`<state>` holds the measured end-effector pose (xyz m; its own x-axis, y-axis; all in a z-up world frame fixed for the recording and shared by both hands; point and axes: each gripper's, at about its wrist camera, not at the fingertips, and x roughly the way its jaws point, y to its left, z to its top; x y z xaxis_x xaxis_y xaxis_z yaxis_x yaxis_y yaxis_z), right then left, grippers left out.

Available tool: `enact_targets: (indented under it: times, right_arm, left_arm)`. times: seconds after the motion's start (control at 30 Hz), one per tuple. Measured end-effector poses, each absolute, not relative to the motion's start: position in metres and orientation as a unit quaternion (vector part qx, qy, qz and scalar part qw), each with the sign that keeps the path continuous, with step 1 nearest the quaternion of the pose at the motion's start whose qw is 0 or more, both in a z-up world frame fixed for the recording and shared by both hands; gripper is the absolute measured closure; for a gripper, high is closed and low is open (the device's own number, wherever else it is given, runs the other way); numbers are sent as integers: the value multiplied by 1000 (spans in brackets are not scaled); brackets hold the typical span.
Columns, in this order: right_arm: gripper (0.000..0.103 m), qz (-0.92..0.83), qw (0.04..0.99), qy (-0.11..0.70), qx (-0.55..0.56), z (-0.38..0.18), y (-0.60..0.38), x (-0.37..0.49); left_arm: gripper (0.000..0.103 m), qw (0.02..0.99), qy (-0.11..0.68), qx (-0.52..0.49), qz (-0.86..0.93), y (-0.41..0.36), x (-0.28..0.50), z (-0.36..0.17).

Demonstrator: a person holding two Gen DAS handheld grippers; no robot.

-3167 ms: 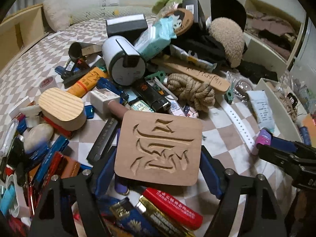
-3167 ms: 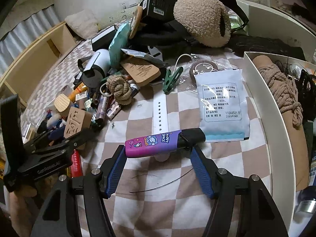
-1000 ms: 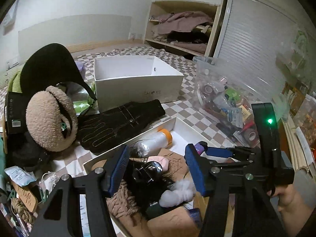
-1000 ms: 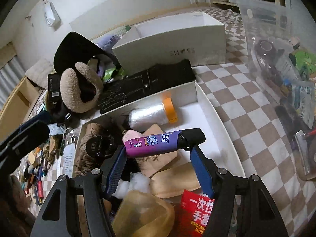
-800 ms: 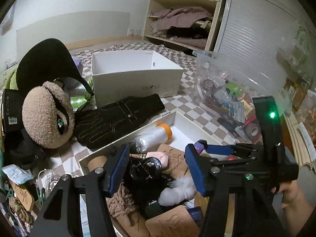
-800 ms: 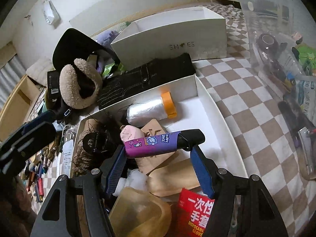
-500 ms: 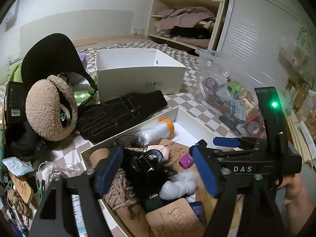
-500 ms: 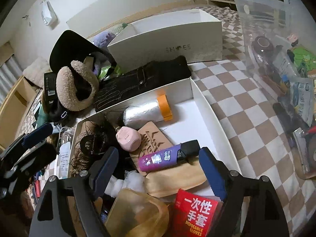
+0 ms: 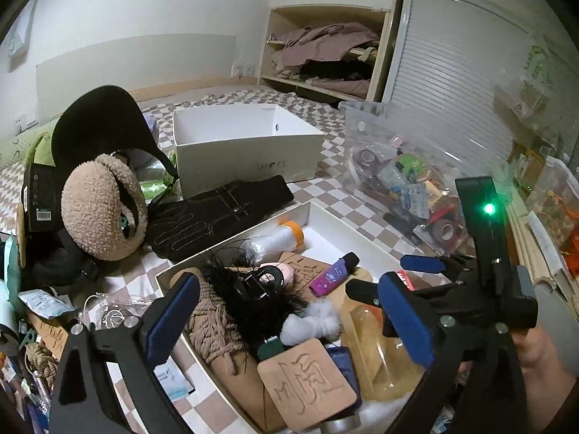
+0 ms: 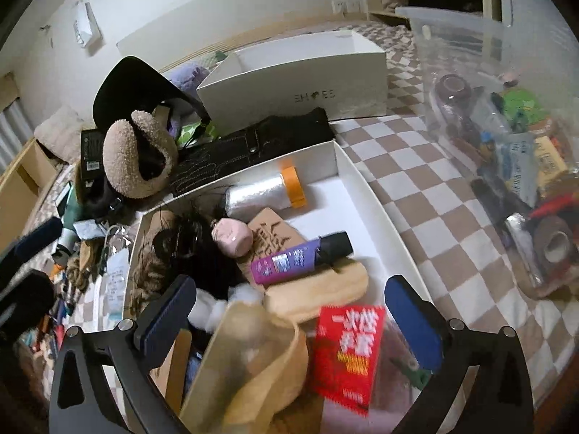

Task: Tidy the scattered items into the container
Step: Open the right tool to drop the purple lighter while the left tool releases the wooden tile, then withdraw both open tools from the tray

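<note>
both claws, left claw (image 9: 289, 320) and right claw (image 10: 293, 320), just opened, released, above the white tray (image 10: 372, 195).

Pretty clearly a bedroom in a home. Everything is spread over a bed covered with a brown-and-white checked sheet (image 10: 427, 181), and a pillow (image 10: 58, 130) can be seen at the far end by a wooden frame. An open wooden closet shelf (image 9: 325, 54) is stuffed with folded clothes, next to a slatted sliding door (image 9: 445, 54). Wall sockets (image 9: 244, 69) are set low on plain white walls. Household clutter is piled everywhere.
</note>
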<state>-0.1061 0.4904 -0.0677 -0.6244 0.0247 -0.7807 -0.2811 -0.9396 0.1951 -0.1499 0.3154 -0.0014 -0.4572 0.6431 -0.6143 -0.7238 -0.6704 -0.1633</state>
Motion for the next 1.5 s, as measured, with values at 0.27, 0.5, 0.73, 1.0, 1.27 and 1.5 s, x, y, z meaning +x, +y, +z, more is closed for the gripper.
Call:
enact_targets:
  times: [0.27,0.5,0.73,1.0,1.27,1.5]
  right_arm:
    - [0,901,93,128,-403,-55,469,-77]
    - [0,909,85,113,-392,-45,445,-62]
    - [0,915,85,112,-377,-33,427,-44]
    - [0,930,89,111,-338,-7,405,-18]
    - [0,941,89,92,-312,12,379,-3]
    - [0,944,81,76,-309,13,357,5]
  left_arm:
    - [0,386,55,-325,862,294,-137,4]
    - [0,367,46,-321,872,268,-129,7]
    - [0,339,37,-312,887,235,-116,12]
    - [0,304,32,-295,905,196,-93,19]
    - [0,271,27,-284,919,159,-77,23]
    - [0,247,23,-284,926,131,-65,20]
